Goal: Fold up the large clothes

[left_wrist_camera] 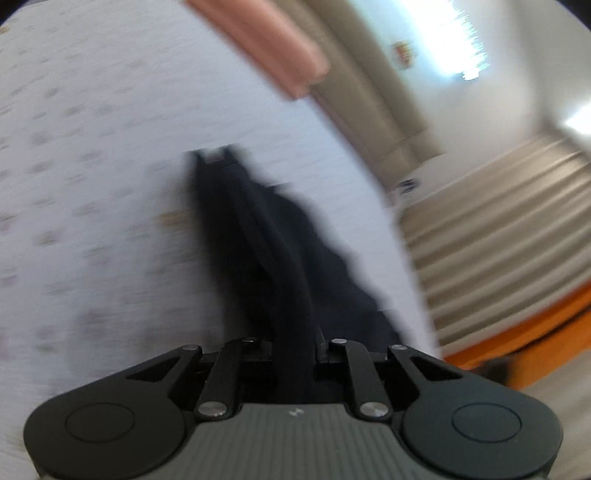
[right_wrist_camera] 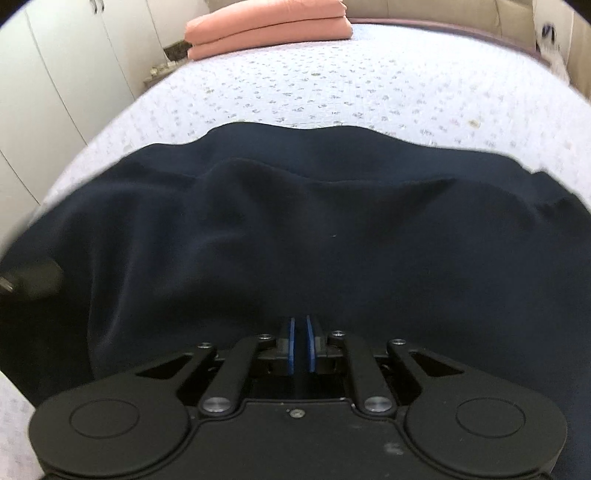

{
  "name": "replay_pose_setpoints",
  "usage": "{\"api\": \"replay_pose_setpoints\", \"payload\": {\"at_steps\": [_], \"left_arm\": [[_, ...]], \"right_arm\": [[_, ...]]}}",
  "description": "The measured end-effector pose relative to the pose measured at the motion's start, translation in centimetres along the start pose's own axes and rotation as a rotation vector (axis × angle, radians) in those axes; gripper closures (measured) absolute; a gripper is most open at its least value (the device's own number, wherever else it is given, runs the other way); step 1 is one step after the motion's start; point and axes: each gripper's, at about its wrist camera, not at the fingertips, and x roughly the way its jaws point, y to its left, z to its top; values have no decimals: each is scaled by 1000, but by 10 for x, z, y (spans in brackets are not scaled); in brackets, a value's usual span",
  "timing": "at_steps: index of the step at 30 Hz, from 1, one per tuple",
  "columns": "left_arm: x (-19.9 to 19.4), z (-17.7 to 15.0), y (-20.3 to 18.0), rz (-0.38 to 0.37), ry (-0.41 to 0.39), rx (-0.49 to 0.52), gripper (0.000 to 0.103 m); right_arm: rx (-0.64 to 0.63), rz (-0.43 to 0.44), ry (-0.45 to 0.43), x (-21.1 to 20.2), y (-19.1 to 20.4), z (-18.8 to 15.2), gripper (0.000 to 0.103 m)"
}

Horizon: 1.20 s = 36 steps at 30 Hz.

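Note:
A large dark navy garment (right_wrist_camera: 295, 229) lies spread and rumpled over the near part of a bed with a white flowered cover (right_wrist_camera: 332, 85). My right gripper (right_wrist_camera: 300, 332) is shut on its near edge; the blue pads (right_wrist_camera: 291, 343) stand almost together with cloth draped over the tips. In the blurred left wrist view my left gripper (left_wrist_camera: 295, 332) is shut on a bunched strip of the same garment (left_wrist_camera: 266, 236), which stretches away over the bed cover (left_wrist_camera: 92, 147). The left gripper's body shows at the left edge of the right wrist view (right_wrist_camera: 33, 277).
Folded salmon-pink cloth (right_wrist_camera: 269, 26) is stacked at the far end of the bed, also in the left wrist view (left_wrist_camera: 266, 44). White wardrobe doors (right_wrist_camera: 55, 74) stand left of the bed. Pale curtains (left_wrist_camera: 498, 229) and a bright window (left_wrist_camera: 454, 40) lie beyond.

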Motion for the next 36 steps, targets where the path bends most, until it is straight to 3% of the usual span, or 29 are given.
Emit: {"api": "replay_pose_setpoints", "payload": {"at_steps": [4,6,9,15,16,17,18,21,23,25,28,30,34,35,36], "left_arm": [[25,-3,-73,-78,18,153,87],[46,-11,-108,-115,29,193,87],[75,-26,-152,-175,42,215,87],[145,-60,-206,-220,116,225,87],[155,-67,-210,-224,137,222,87],[170,-75,-213,-216,169,221,87],[182,-84,-213,-193,198,221,87],[223,-117,-199,-29,279,244,87],[234,-135,-204,73,284,342,87],[233,-136,-210,85,265,345,87],[226,-135,-204,85,256,305,87],[221,-135,-199,77,260,287,87],[210,-143,-208,84,256,311,87],[208,-139,-207,82,252,303,87],[206,-139,-207,80,247,298,87]], "right_arm": [[154,234,61,-8,-50,10,92],[177,262,54,-22,-76,15,92],[134,195,-5,-57,-113,27,84],[108,42,-112,-121,-194,52,84],[104,7,-120,-127,-206,54,77],[102,-15,-122,-131,-220,57,66],[104,-22,-123,-131,-229,59,45],[137,10,-81,-124,-246,61,43],[180,76,-54,-116,-252,62,39],[247,162,-28,-108,-256,63,29],[351,262,-23,-104,-266,66,28],[428,318,-42,-104,-273,69,20],[448,313,10,-77,-271,90,22],[437,345,10,-73,-268,94,28],[423,353,7,-71,-261,99,69]]}}
